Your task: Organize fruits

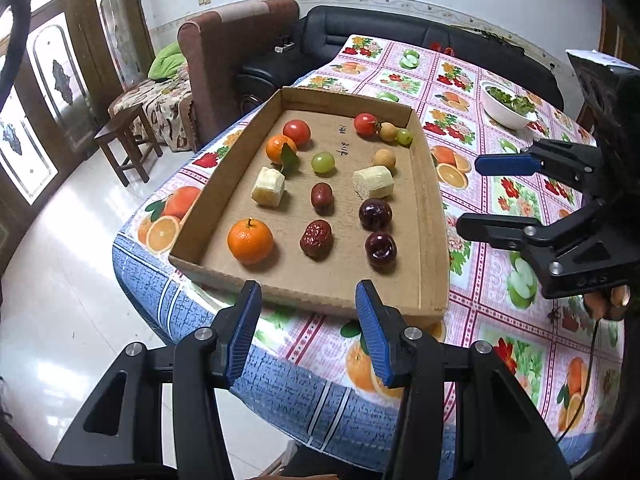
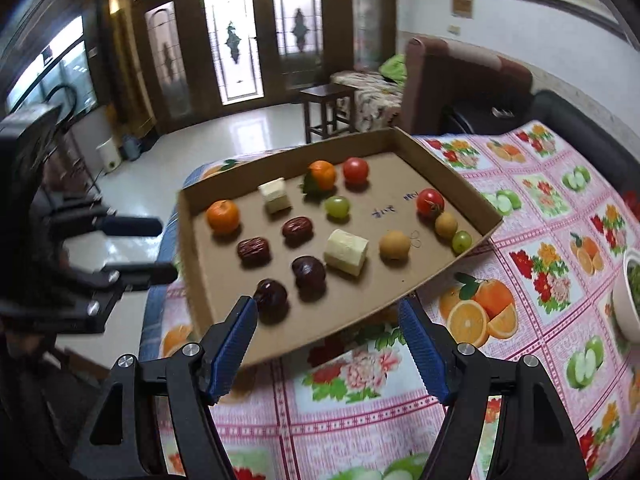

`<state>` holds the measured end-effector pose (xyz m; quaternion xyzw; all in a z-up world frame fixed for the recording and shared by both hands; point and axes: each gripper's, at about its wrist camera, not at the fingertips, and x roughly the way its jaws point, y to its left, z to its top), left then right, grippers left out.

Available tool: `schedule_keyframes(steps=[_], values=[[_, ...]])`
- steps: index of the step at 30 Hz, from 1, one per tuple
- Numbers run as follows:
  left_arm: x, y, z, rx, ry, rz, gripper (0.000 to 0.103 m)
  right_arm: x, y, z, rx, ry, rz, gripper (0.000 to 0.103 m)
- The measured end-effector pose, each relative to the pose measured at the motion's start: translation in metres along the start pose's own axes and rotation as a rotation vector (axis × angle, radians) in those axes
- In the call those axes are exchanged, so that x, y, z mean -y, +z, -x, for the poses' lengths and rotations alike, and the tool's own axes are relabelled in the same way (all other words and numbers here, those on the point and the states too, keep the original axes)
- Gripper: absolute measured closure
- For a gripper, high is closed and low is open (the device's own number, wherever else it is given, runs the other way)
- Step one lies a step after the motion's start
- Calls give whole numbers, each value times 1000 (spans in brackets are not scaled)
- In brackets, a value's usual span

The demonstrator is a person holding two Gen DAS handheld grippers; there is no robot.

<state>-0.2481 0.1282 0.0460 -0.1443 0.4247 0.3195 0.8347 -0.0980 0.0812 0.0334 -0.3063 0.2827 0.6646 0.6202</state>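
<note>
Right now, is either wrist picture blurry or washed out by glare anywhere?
Left wrist view: sharp on the cardboard tray, fisheye bends the table edge, window glare whitens the floor. Right wrist view: softer, blur smears the left gripper and the door panels blow out white.

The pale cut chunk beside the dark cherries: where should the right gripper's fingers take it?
Grip the pale chunk across its rounded long sides, coming from above. It lies on its side as a short cylinder with flat cut ends, so the curved flanks sit narrower than its length. The upper dark cherry sits close, so keep the fingers clear of it.
</note>
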Motion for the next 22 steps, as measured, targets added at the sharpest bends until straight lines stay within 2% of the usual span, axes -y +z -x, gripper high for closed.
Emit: schedule_keyframes(steps=[3, 15, 22], values=[[1, -3, 4, 1, -2, -4, 55, -3, -4, 8, 4, 17, 20, 25], [-2, -7, 11, 4, 4, 4, 55, -26, -10, 5, -39, 20, 120, 25], [-6, -7, 15, 32, 39, 13, 55, -35, -14, 4, -39, 29, 127, 25]])
